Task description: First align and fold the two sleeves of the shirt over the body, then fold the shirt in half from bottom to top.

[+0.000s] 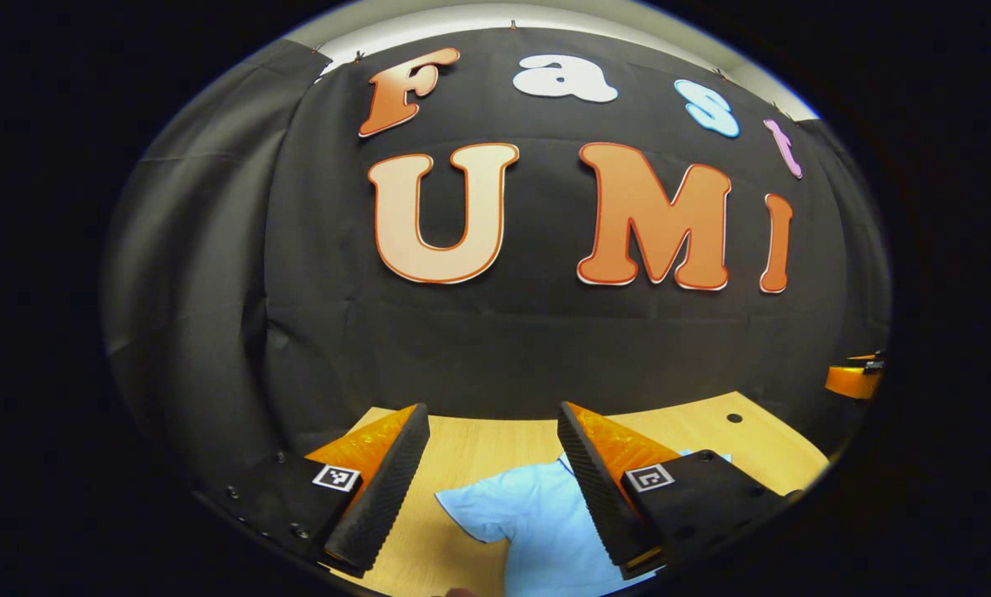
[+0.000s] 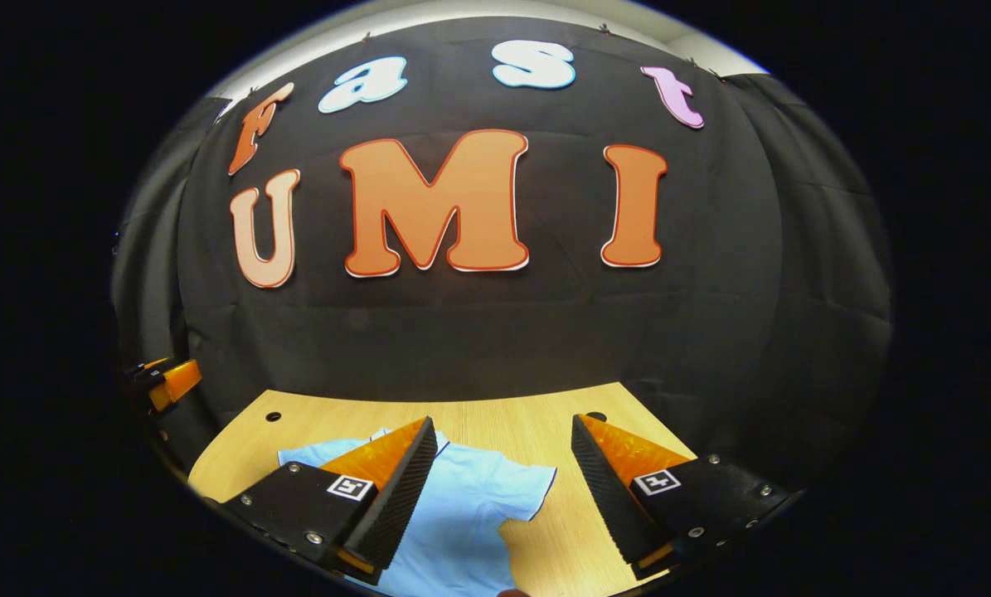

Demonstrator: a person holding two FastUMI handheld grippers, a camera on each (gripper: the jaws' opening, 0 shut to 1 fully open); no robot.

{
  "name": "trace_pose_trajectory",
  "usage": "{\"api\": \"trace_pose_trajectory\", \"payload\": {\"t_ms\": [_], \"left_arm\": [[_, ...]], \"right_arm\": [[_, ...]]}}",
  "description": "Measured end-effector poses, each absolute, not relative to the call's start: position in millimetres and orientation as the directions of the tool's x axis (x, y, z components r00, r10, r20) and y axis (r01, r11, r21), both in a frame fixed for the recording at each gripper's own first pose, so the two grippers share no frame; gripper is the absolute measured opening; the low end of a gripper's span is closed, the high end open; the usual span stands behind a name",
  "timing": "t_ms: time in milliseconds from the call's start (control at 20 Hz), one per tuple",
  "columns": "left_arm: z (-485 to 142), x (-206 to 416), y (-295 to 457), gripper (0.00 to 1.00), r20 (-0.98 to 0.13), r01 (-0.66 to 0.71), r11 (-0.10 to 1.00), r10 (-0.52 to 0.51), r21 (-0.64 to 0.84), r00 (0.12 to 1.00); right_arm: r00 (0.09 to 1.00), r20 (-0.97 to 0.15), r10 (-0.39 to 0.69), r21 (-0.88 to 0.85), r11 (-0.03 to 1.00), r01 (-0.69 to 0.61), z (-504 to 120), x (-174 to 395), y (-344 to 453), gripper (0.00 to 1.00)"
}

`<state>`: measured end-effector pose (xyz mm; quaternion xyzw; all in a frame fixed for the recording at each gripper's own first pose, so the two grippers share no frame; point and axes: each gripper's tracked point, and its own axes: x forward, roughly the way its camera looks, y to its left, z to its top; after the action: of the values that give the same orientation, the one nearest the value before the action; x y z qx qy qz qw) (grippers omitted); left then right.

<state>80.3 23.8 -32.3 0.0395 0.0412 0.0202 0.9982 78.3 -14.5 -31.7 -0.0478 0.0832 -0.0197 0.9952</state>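
Note:
A light blue short-sleeved shirt (image 1: 536,518) lies flat on the wooden table (image 1: 478,448). In the left gripper view one sleeve (image 1: 470,507) spreads out between my fingers. My left gripper (image 1: 493,414) hovers above it, open, holding nothing. In the right gripper view the shirt (image 2: 462,514) lies low and left, with its other sleeve (image 2: 528,489) pointing right. My right gripper (image 2: 503,427) is open above that sleeve, nothing between its fingers. The shirt's lower body is hidden below both views.
The table (image 2: 512,431) has small round holes (image 2: 273,416) near its back edge. The other gripper shows at the right edge of the left gripper view (image 1: 856,377) and at the left edge of the right gripper view (image 2: 163,381). Black cloth closes the booth behind.

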Motion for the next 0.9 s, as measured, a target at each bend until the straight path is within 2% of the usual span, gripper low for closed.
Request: {"api": "trace_pose_trajectory", "payload": {"t_ms": [200, 350, 600, 900], "left_arm": [[-38, 88, 38, 1.0, -0.087, -0.05, 0.995, 0.058, 0.09, 0.995], [-42, 96, 47, 1.0, -0.09, -0.053, 0.994, 0.062, 0.092, 0.994], [-51, 108, 67, 1.0, -0.1, -0.072, 0.993, 0.082, 0.098, 0.992], [-66, 124, 87, 1.0, -0.126, -0.095, 0.99, 0.107, 0.101, 0.986]], "right_arm": [[0.958, -0.271, -0.088, -0.098, 0.993, 0.064, -59, 104, -27, 0.98], [0.91, -0.399, -0.117, -0.094, 0.992, 0.087, -91, 128, -39, 0.99], [0.799, -0.582, -0.151, -0.126, 0.987, 0.094, -150, 175, -55, 0.99], [0.634, -0.737, -0.234, -0.182, 0.972, 0.147, -224, 212, -95, 0.99]]}}
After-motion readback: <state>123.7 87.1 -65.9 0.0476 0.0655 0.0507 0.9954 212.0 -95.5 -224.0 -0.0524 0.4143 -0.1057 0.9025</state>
